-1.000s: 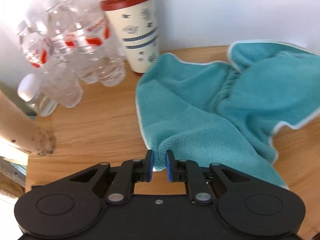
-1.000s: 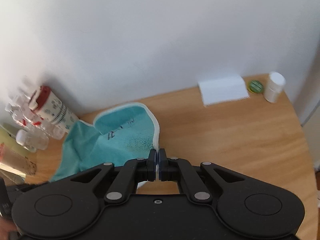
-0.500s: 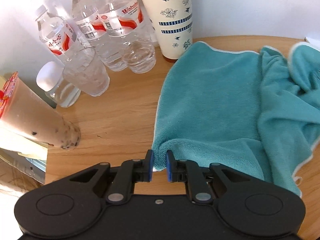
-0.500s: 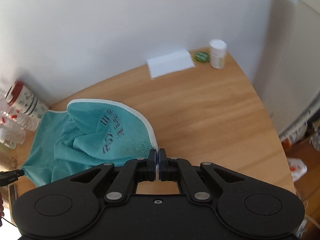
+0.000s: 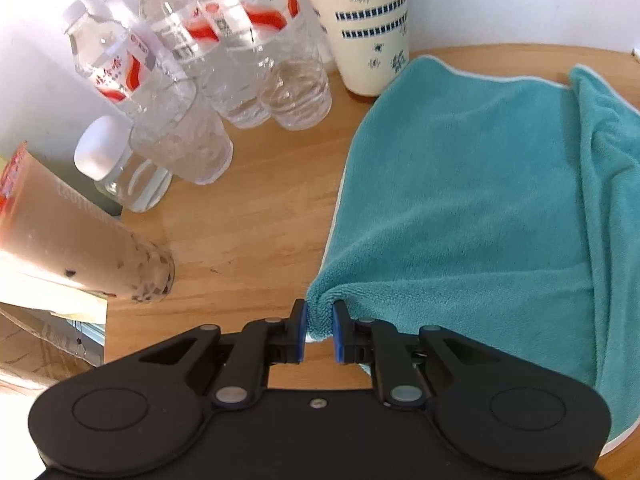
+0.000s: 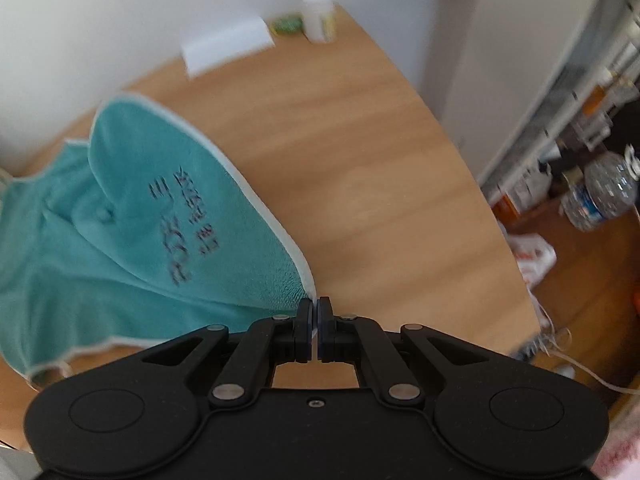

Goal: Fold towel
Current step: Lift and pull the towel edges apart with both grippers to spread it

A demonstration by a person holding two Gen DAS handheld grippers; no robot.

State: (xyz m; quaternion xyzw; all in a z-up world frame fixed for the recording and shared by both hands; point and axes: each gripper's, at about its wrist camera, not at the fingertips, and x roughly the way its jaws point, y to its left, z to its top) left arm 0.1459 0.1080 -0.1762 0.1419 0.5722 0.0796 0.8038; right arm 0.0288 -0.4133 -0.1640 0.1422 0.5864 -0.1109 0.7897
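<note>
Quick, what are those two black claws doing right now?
Left gripper: closed on a corner of the teal towel.
Right gripper: closed on the towel's white edge.

Matte black hand-held gripper [image 5: 319,322], blue pads [image 5: 337,330], silver screws.

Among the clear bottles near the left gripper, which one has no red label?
The small bottle with the white cap, standing in front of the others, next to the milk tea cup. The taller water bottles carry red labels.
</note>
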